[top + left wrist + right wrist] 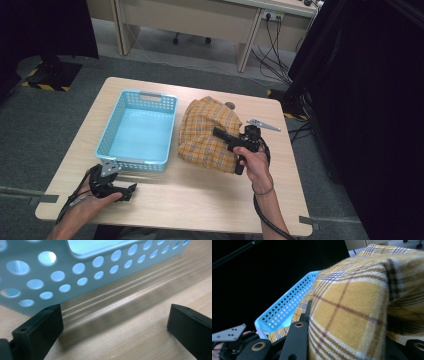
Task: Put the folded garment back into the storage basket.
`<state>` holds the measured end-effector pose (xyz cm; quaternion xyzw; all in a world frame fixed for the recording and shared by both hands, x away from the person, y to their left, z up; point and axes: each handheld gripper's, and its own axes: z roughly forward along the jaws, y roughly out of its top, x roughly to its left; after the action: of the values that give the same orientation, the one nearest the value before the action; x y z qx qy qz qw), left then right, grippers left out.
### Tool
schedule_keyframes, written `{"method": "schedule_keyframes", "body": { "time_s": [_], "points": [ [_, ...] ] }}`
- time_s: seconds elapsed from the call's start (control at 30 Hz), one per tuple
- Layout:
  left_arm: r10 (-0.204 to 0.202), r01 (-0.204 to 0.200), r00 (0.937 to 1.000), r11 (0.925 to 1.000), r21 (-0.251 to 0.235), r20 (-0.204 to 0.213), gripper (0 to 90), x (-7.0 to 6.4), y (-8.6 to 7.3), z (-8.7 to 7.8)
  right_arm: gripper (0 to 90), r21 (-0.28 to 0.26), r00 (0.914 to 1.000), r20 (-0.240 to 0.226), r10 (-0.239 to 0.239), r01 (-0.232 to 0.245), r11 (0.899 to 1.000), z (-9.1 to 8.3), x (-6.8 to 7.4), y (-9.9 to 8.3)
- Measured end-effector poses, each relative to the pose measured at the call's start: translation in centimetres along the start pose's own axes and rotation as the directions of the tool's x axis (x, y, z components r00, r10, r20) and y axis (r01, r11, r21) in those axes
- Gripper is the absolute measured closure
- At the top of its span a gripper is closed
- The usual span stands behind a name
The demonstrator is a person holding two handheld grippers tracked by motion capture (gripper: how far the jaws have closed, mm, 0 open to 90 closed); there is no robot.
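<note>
A wooden bench (200,195) seen from above. Right of centre in the frame lies one yellow plaid cloth (207,132), bunched into a loose heap. Just left of it stands one light blue perforated basket (107,137), nothing inside it.

The right tongs (220,134) lie over the cloth's right half, held by a hand (257,162) at lower right. In the right gripper view, a thick fold of the cloth (352,315) sits between the jaws; they appear to be gripping it, though the far jaw is mostly hidden by fabric.

The left tongs (131,190) rest at lower left of the frame, near the basket's front wall, jaws apart and holding nothing; the left gripper view shows bare bench (130,322) between them.

The cloth looks soft, light and floppy. It will likely sag and drape when lifted, not slip. A bunched fold near the middle seems the best hold, so that less of it trails.

Count: one cloth, one basket, two tongs.
</note>
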<state>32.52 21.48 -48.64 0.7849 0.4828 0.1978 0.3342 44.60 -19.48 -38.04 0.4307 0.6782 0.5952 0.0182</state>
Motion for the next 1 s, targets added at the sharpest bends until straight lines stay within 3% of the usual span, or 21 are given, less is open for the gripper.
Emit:
{"method": "schedule_keyframes", "body": {
  "time_s": [0.4,1.0],
  "points": [
    [-0.003,0.003,1.0,1.0,-0.003,0.0,0.0,0.0,0.0,0.0,71.3,-0.011,0.9991,-0.04,-0.015,0.015,1.0,1.3,2.3,2.1],
    [-0.004,0.004,1.0,1.0,-0.003,0.0,0.0,0.0,0.0,0.0,71.3,0.037,0.9962,-0.082,-0.029,0.032,0.999,6.2,5.6,3.8]
  ]
}}
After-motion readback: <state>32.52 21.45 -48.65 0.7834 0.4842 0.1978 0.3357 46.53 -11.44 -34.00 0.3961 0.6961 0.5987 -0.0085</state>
